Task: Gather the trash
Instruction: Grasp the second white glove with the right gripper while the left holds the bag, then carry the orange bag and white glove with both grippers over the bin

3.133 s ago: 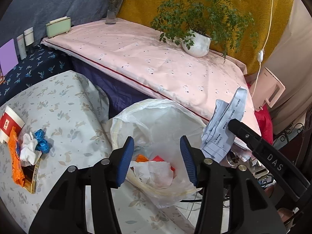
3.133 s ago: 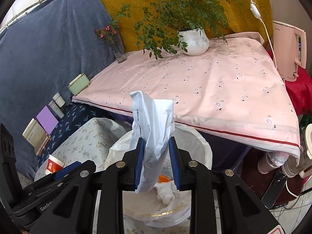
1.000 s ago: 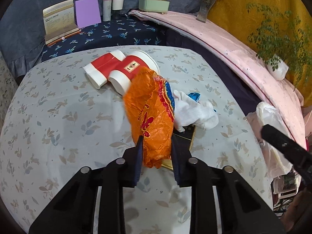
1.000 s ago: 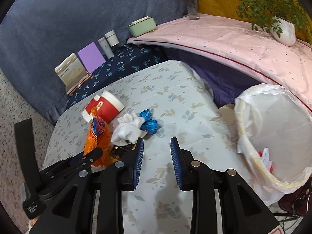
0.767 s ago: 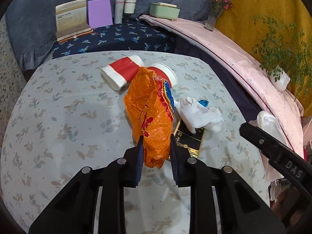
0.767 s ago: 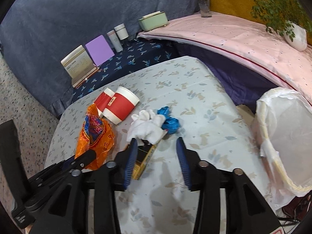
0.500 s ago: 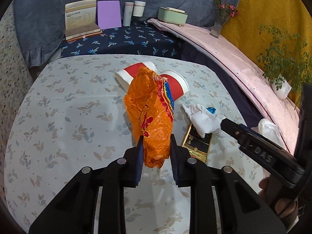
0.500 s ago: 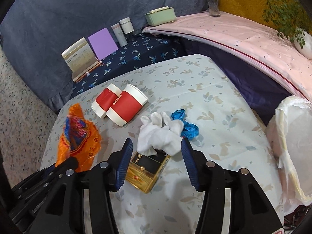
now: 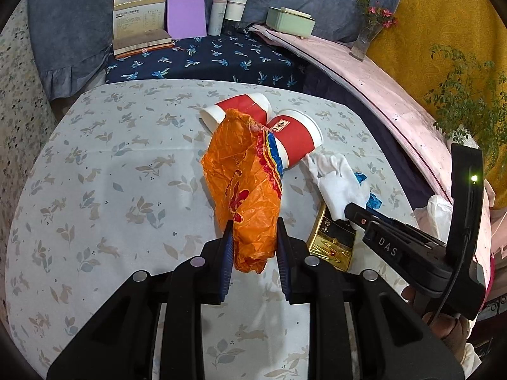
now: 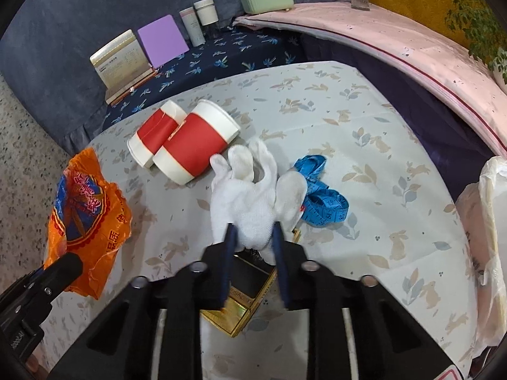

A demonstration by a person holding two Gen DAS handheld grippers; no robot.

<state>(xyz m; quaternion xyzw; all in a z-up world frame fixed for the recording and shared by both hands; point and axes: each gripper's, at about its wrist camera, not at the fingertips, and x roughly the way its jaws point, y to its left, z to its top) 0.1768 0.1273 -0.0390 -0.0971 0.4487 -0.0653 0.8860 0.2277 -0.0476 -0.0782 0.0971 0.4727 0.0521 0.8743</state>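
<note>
The left hand-held gripper (image 9: 255, 253) pinches a crumpled orange plastic wrapper (image 9: 245, 190) printed with red, blue and yellow, held above the desk (image 9: 111, 174). The right hand-held gripper (image 10: 253, 250), marked "DAS", has its jaws around a white cotton glove (image 10: 253, 193) lying on a black-and-gold box (image 10: 240, 297); whether they grip it cannot be told. A blue tape measure (image 10: 323, 199) lies just right.

left gripper (image 9: 255, 247) jaws clamping orange wrapper (image 9: 245, 186), two red cups (image 9: 272, 129) behind

Even indoor light, fisheye-warped edges, right view slightly blurred
</note>
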